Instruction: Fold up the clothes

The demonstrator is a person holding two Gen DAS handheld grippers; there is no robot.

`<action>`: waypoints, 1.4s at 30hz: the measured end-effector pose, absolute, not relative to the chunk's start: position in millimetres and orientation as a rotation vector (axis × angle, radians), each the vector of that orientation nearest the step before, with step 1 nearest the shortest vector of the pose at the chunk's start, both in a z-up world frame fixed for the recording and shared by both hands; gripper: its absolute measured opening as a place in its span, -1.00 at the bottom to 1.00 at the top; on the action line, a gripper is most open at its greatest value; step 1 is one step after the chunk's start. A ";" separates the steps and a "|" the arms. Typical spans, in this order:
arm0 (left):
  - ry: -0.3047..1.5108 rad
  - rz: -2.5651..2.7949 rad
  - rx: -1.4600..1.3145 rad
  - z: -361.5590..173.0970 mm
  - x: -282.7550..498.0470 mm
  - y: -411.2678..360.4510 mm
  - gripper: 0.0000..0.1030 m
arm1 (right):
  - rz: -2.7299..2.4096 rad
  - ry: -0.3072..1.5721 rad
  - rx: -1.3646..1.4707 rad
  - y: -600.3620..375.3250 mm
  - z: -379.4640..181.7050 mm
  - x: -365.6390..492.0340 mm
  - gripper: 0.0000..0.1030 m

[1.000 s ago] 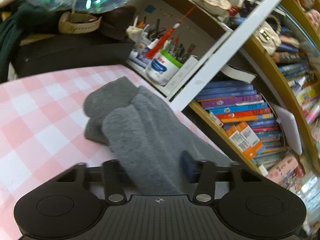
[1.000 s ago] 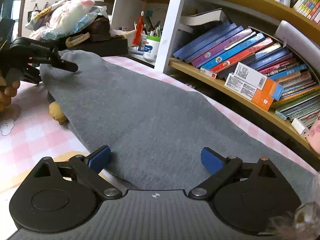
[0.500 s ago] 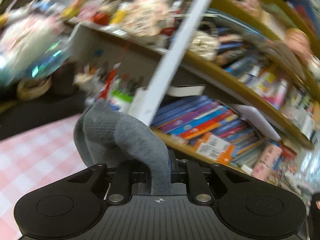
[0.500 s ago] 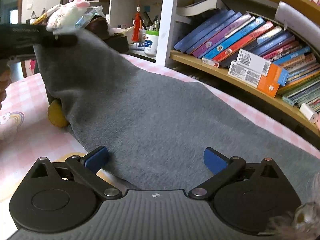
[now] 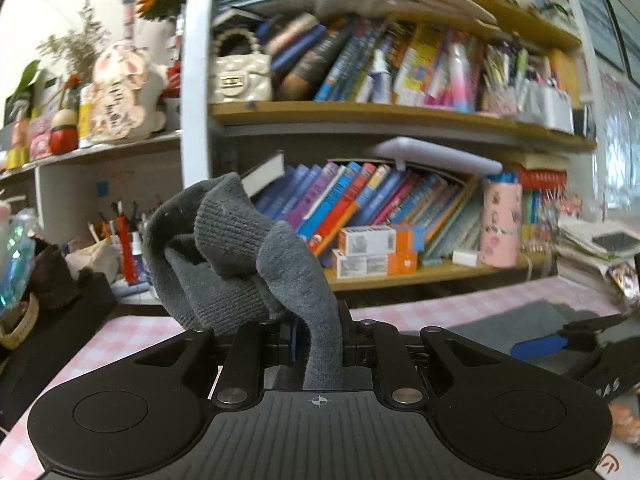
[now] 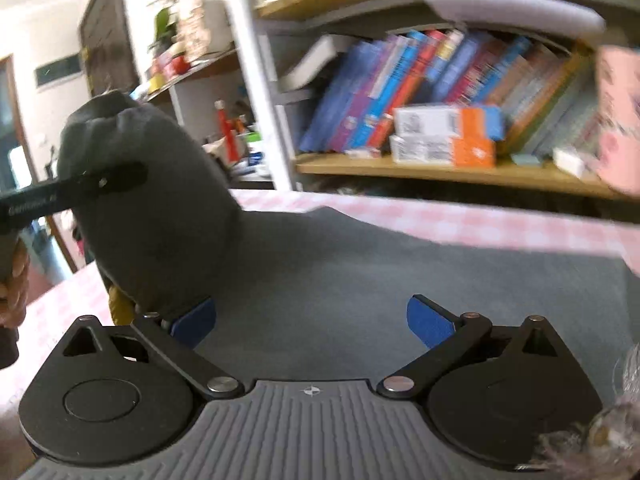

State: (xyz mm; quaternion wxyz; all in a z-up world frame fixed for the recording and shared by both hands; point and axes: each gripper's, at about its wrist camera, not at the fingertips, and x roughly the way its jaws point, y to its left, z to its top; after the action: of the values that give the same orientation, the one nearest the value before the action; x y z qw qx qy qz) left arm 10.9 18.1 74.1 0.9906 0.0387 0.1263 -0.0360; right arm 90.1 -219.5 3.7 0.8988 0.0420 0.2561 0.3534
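We've got the left gripper clamped on the soft, floppy grey garment's bunched end, right gripper spread wide, so grip edges.

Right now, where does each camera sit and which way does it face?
Left wrist: on the left gripper, raised, facing the bookshelf; jaws shut on the grey garment.
Right wrist: on the right gripper, low over the table, open; a hand shows left.
Shared: garment, bookshelf, each other's gripper.
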 end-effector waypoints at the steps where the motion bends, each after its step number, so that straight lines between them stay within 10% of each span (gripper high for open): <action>1: 0.260 -0.073 0.104 73.7 12.2 12.6 -0.71 | 0.724 0.540 0.110 -225.8 2.1 91.4 0.99; 10: 0.353 -0.151 0.307 58.0 22.6 -33.5 -0.68 | 0.766 0.500 0.330 -254.1 10.6 92.8 0.99; 12: 0.374 -0.192 0.296 53.0 22.7 -38.0 -0.49 | 0.773 0.488 0.364 -258.2 12.2 93.8 0.99; 16: 0.416 -0.273 0.275 42.9 22.9 -47.0 0.49 | 0.795 0.489 0.436 -265.5 12.7 98.2 1.00; 34: 0.280 -0.294 -0.279 16.0 6.3 66.3 0.47 | 0.761 0.719 0.552 -253.4 -13.7 118.3 0.92; 42: 0.252 -0.268 0.098 19.4 -9.0 25.6 0.72 | 0.677 0.807 0.658 -233.2 -18.8 136.6 0.42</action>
State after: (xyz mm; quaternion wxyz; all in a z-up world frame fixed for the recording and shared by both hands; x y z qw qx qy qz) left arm -9.0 25.6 19.4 0.9819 0.0488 0.1251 -0.1333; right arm 136.6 -233.2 -18.8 0.8132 0.3083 0.3780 0.3173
